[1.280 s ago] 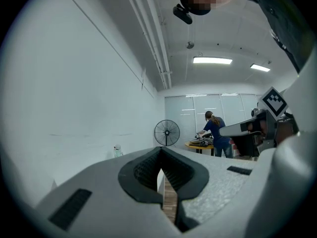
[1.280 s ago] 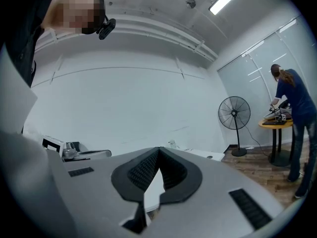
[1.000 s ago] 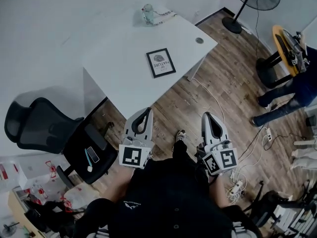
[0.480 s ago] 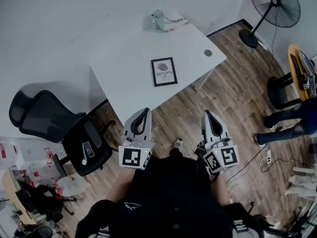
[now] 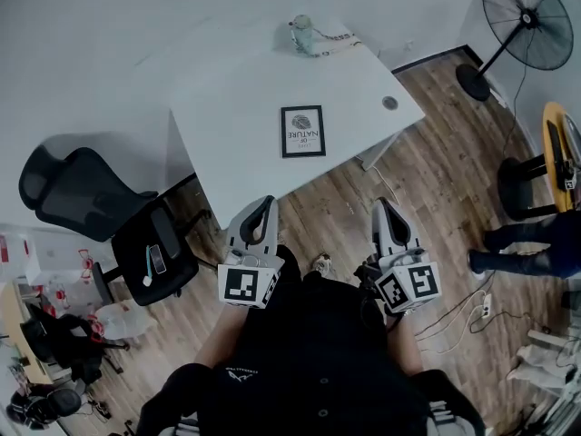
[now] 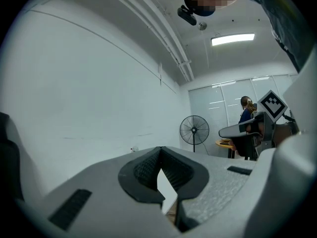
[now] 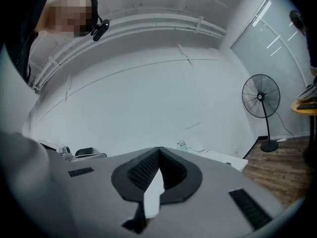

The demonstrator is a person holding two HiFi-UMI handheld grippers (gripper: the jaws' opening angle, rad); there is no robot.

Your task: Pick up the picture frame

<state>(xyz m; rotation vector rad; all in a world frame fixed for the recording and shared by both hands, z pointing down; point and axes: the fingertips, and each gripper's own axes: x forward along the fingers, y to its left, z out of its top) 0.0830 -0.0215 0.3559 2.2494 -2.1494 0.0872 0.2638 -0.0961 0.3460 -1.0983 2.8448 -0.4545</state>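
Black office chair (image 5: 91, 207) at left. Left gripper (image 5: 266, 202) lower centre, jaws clenched and empty. Picture frame (image 5: 303, 132) lies flat on the white table (image 5: 231, 98), upper centre, well apart from both grippers. Right gripper (image 5: 381, 206) right of centre, also clenched and empty. Fan (image 5: 531, 30) upper right.

Well ahead of the jaws, the greenish object (image 5: 302, 33) at the table's (image 5: 236, 107) far edge is too small to identify. In the right gripper view the jaws hide most of that table; the head view's edge crops the fan (image 5: 532, 25).
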